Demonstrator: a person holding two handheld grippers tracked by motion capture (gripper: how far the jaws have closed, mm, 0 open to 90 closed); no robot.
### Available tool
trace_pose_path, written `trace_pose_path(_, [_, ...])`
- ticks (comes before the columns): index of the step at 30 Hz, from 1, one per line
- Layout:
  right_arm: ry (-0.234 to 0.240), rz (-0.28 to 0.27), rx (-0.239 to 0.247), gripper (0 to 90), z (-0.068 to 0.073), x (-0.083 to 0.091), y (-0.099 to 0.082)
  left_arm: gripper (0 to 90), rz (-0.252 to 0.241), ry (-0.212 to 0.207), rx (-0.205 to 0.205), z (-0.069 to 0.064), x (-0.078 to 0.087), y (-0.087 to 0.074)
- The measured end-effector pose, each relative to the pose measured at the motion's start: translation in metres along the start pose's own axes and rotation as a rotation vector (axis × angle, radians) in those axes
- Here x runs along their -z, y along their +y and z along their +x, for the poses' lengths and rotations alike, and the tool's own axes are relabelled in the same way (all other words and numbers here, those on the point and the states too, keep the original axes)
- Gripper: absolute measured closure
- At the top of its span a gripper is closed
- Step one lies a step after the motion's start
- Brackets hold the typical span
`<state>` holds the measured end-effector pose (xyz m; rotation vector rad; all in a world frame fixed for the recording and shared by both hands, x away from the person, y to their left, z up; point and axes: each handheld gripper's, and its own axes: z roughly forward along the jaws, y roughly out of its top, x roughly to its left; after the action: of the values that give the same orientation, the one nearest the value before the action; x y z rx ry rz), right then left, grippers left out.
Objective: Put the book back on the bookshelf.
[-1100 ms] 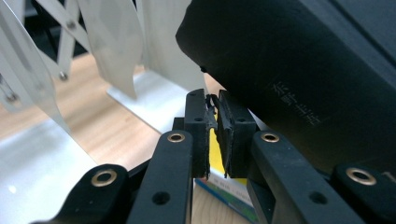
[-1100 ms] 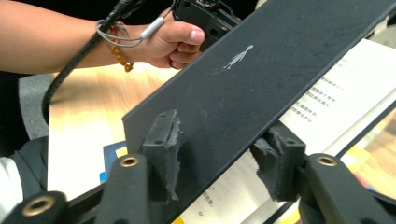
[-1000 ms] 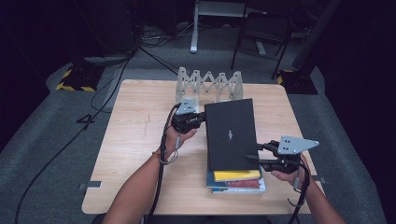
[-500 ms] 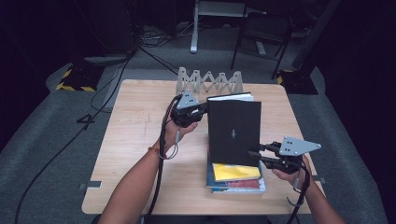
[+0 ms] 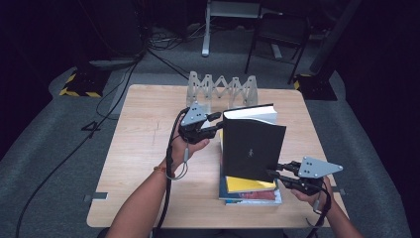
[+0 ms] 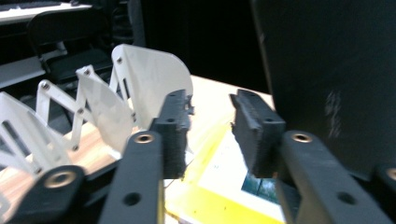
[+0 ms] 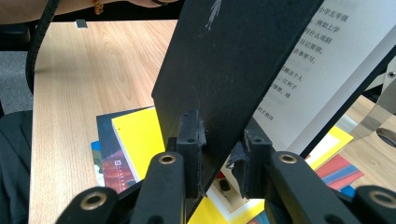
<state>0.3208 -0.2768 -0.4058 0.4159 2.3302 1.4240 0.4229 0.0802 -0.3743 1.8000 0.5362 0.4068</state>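
A thick black hardcover book (image 5: 253,146) stood nearly upright near the right edge of the light wooden desk (image 5: 143,148), its lower edge resting on a small stack of books (image 5: 250,191) with a yellow-covered one (image 5: 247,184) on top, close to the desk's near edge. The right gripper (image 5: 277,174) came in low from the near right corner; its fingers (image 7: 192,140) had just been closing and sat either side of the black cover's lower edge, one pad against the cover, though whether the other pad (image 7: 252,158) pressed it I could not tell. In the right gripper view the cover stood open from a white page of printed text (image 7: 322,60). The left gripper (image 5: 217,122) hung just beside the book's upper left corner, its fingers (image 6: 173,135) released, having just been opening with nothing between them. A white folding lattice rack (image 5: 222,89) stood by the far edge.
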Motion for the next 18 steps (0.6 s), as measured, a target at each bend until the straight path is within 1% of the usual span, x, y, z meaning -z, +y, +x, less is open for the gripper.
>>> trace_pose_path(1, [0.0, -0.003, 0.001, 74.7, 0.0, 0.0, -0.001, 59.5, 0.018, 0.011, -0.011, 0.0, 0.001, -0.005])
trace_pose_path(2, [0.0, -0.003, 0.001, 74.7, 0.0, 0.0, -0.001, 58.2, 0.018, 0.011, -0.011, 0.0, 0.001, -0.005])
trace_pose_path(3, [0.001, -0.005, 0.0, 74.7, 0.001, 0.0, -0.001, 58.2, 0.038, 0.011, -0.015, 0.0, 0.002, -0.009])
trace_pose_path(4, [0.002, -0.007, -0.001, 74.7, 0.001, 0.0, -0.001, 56.8, 0.064, 0.002, -0.016, 0.0, 0.003, -0.016])
trace_pose_path(6, [0.004, -0.01, 0.001, 74.7, 0.001, 0.0, -0.001, 54.3, 0.115, 0.005, -0.03, -0.001, 0.004, -0.029])
trace_pose_path(8, [0.005, -0.012, 0.006, 74.9, 0.002, 0.001, -0.001, 52.3, 0.171, -0.013, -0.028, -0.002, 0.004, -0.045])
trace_pose_path(9, [0.008, -0.014, 0.006, 75.0, 0.002, 0.001, -0.001, 50.9, 0.21, -0.015, -0.039, -0.004, 0.003, -0.054])
trace_pose_path(10, [0.01, -0.015, 0.003, 75.2, 0.002, 0.001, -0.001, 50.4, 0.234, -0.019, -0.043, -0.006, 0.003, -0.06])
trace_pose_path(11, [0.01, -0.015, 0.004, 75.3, 0.002, 0.001, -0.002, 49.7, 0.268, -0.031, -0.051, -0.008, 0.003, -0.068])
trace_pose_path(12, [0.009, -0.015, 0.003, 75.4, 0.002, 0.001, -0.002, 48.6, 0.29, -0.047, -0.047, -0.01, 0.002, -0.075])
trace_pose_path(13, [0.01, -0.013, 0.004, 75.5, 0.001, 0.0, -0.003, 47.4, 0.319, -0.054, -0.053, -0.013, 0.002, -0.08])
trace_pose_path(15, [0.011, -0.01, 0.002, 75.6, 0.001, 0.0, -0.003, 44.8, 0.348, -0.082, -0.054, -0.019, 0.002, -0.089])
trace_pose_path(18, [0.009, -0.009, 0.002, 75.6, 0.001, 0.0, -0.004, 39.9, 0.371, -0.092, -0.061, -0.028, 0.003, -0.095])
